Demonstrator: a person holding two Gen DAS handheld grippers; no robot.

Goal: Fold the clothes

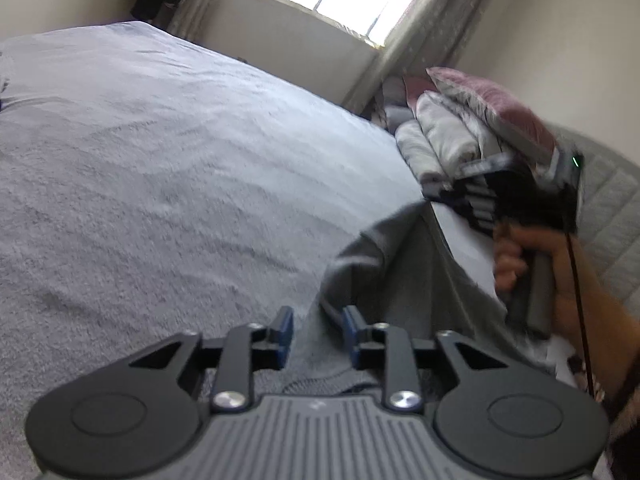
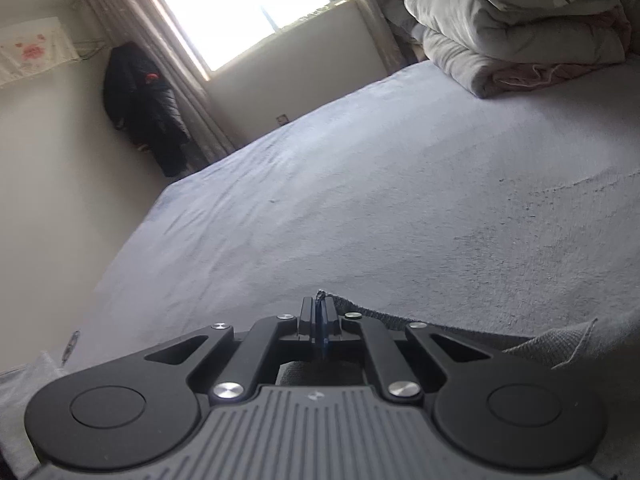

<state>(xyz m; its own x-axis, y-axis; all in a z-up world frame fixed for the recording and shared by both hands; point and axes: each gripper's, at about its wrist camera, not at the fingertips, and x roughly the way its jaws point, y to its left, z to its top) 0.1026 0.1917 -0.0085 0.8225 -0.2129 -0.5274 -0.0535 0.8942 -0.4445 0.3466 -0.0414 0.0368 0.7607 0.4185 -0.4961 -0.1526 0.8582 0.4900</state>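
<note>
Bed cover (image 2: 400, 184), pale grey, fills frame. Folded quilts (image 2: 520, 36) stacked at 1 o'clock. Window (image 2: 248, 4) at 12, curtains (image 2: 168, 92) either side. Dark jacket (image 2: 144, 108) hangs at 10.

We have a wide stretch of bare bed (image 2: 400, 184) ahead of both tongs, running toward the far window (image 2: 248, 4). On the right, a stack of folded quilts (image 2: 516, 36) blocks the far corner. Near right, the grey garment (image 1: 400, 264) drapes across our path, beside the right hand (image 1: 520, 256).
</note>
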